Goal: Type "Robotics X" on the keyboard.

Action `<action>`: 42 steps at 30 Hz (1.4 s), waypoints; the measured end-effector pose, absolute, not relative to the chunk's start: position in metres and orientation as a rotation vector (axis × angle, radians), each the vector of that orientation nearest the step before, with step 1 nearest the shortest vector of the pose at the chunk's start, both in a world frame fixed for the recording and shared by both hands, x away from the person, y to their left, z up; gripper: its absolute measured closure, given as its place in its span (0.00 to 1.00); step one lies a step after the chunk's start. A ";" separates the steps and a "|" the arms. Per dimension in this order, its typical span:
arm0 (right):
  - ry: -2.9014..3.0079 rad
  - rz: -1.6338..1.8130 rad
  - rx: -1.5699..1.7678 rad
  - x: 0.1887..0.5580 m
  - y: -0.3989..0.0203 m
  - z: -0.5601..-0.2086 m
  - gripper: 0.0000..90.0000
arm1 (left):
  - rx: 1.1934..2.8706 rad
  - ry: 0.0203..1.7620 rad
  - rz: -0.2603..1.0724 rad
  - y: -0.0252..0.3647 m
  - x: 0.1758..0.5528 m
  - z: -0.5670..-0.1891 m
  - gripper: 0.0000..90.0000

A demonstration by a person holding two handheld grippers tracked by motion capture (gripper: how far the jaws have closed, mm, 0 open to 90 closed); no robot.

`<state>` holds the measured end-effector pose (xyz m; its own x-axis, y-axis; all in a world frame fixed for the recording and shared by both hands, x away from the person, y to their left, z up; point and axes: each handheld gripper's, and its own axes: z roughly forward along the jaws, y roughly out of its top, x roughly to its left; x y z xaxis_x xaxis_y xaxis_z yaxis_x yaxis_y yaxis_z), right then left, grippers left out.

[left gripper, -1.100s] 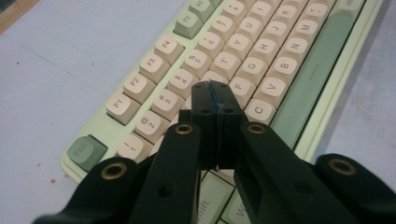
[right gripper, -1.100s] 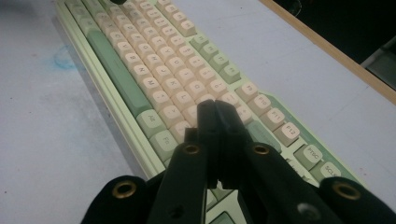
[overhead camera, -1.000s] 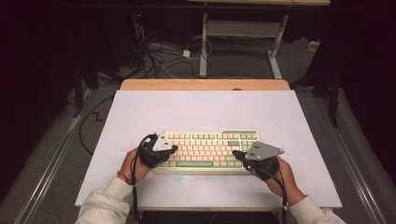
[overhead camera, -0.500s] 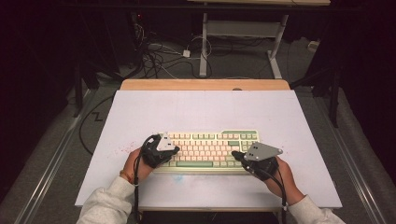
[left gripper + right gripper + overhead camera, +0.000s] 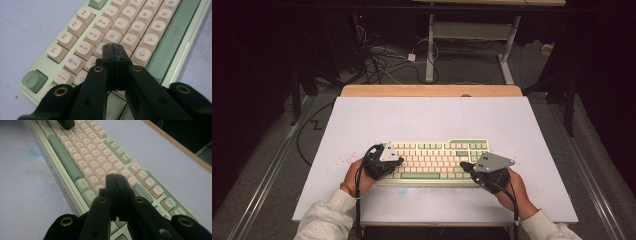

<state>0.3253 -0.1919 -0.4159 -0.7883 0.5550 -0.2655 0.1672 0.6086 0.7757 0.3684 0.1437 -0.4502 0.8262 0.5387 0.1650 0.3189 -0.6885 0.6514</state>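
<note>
Both grippers, left (image 5: 398, 161) and right (image 5: 463, 166), are closed and empty over the keyboard (image 5: 437, 150), seemingly poised mid-typing, progress unclear.

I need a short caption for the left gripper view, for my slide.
Shut hand-held gripper poised over the left letter keys of a cream and green keyboard.

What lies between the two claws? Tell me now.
In the high view, only the keyboard runs between the left claw and the right claw: rows of cream keys and the green space bar. Both claws are shut.
</note>
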 end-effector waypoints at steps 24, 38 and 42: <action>2.326 1.072 0.574 0.325 -0.195 -0.411 1.00 | 2.308 0.603 0.522 0.148 0.359 -0.436 0.97; 2.320 1.076 0.573 0.324 -0.196 -0.410 1.00 | 2.279 0.580 0.546 0.149 0.352 -0.428 0.97; 2.319 1.078 0.572 0.324 -0.196 -0.410 1.00 | 2.271 0.579 0.552 0.150 0.351 -0.427 0.97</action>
